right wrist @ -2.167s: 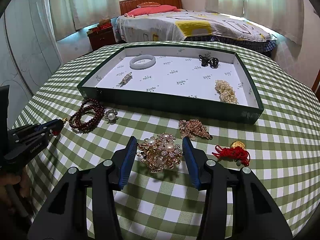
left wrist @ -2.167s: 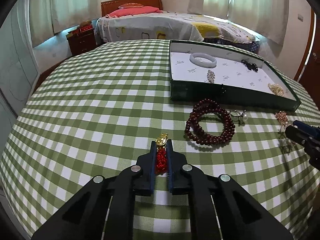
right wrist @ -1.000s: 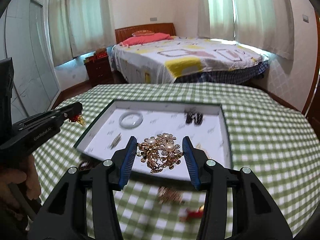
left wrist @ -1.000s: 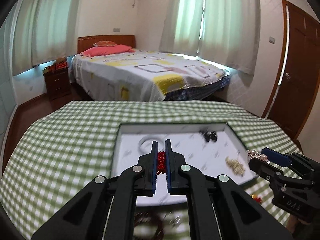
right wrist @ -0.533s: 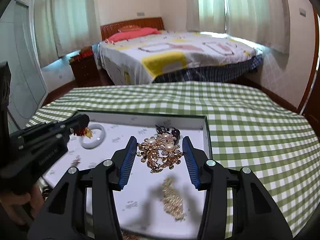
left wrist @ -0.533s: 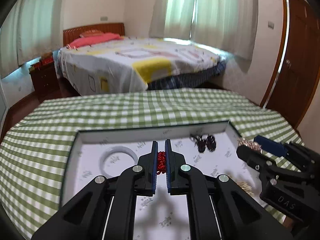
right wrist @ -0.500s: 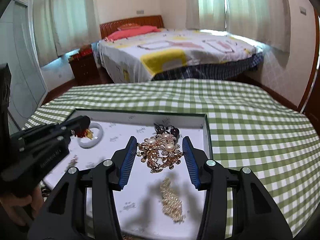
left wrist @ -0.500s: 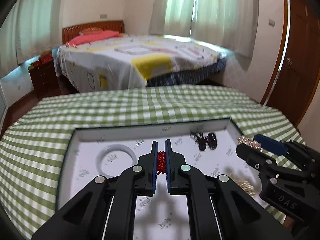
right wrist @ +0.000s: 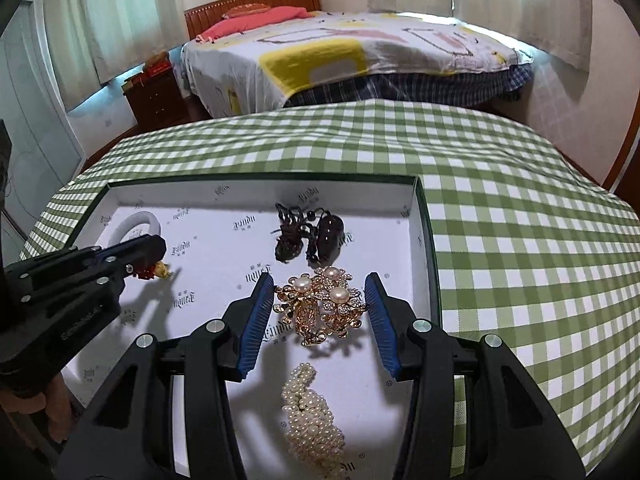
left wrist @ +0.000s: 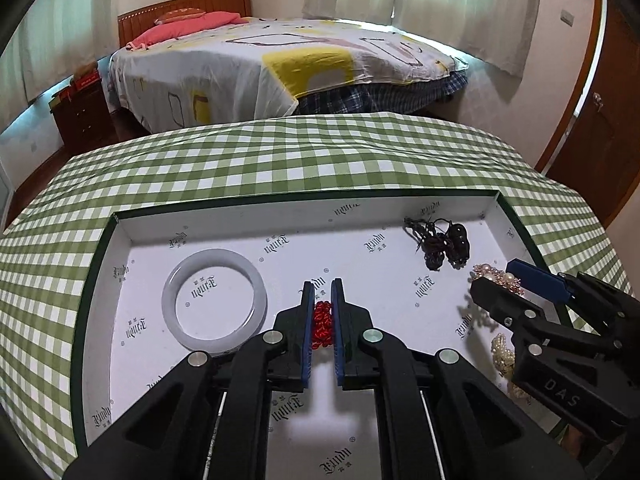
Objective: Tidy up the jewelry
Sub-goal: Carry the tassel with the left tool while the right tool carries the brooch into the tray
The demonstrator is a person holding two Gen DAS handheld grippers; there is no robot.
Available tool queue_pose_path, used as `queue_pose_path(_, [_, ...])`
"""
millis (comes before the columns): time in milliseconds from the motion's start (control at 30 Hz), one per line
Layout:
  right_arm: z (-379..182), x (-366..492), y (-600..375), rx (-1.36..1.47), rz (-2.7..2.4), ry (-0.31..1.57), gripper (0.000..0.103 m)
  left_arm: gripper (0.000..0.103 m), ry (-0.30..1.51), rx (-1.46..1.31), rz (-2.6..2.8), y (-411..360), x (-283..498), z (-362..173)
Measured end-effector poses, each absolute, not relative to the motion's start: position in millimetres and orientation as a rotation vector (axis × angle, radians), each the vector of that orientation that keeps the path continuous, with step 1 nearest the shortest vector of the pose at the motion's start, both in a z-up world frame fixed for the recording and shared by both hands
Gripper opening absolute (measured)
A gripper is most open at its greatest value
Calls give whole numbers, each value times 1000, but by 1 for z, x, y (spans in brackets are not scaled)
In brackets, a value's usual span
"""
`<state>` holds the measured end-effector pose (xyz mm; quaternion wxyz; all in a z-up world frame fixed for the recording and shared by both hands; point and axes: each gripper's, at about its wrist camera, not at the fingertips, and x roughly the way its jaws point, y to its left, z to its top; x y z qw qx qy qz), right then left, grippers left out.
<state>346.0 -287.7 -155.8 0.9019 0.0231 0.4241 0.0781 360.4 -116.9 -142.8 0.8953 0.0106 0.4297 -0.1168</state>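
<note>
My left gripper [left wrist: 322, 285] is shut on a red knotted charm [left wrist: 322, 322], low over the middle of the white-lined green tray [left wrist: 85, 304]. In the right wrist view the charm's gold pendant [right wrist: 161, 269] hangs below the left gripper [right wrist: 154, 250]. My right gripper [right wrist: 319, 282] is shut on a gold brooch with pearls [right wrist: 320, 304], just above the right part of the tray [right wrist: 434, 264]. From the left wrist view, the right gripper [left wrist: 498, 276] sits at the tray's right side with the brooch [left wrist: 494, 274] in it.
In the tray lie a white jade bangle [left wrist: 172, 300] at the left, a black corded bead piece [right wrist: 308, 240] at the back right and a pearl cluster [right wrist: 312, 416] near the front right. Green checked cloth [left wrist: 280, 160] covers the table; a bed stands beyond.
Both grippers have come forward and down over the tray, which now fills more of each view. Each still holds its piece.
</note>
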Motion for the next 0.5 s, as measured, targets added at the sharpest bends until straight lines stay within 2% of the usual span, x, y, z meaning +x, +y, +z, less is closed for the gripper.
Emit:
queue_pose_path(367, [-157, 347, -291, 62, 156, 877, 47, 10, 885, 35, -242, -119, 360, -141])
queue_pose_path(500, [-156, 346, -294, 76, 158, 868, 47, 33, 892, 32, -239, -119, 362, -140])
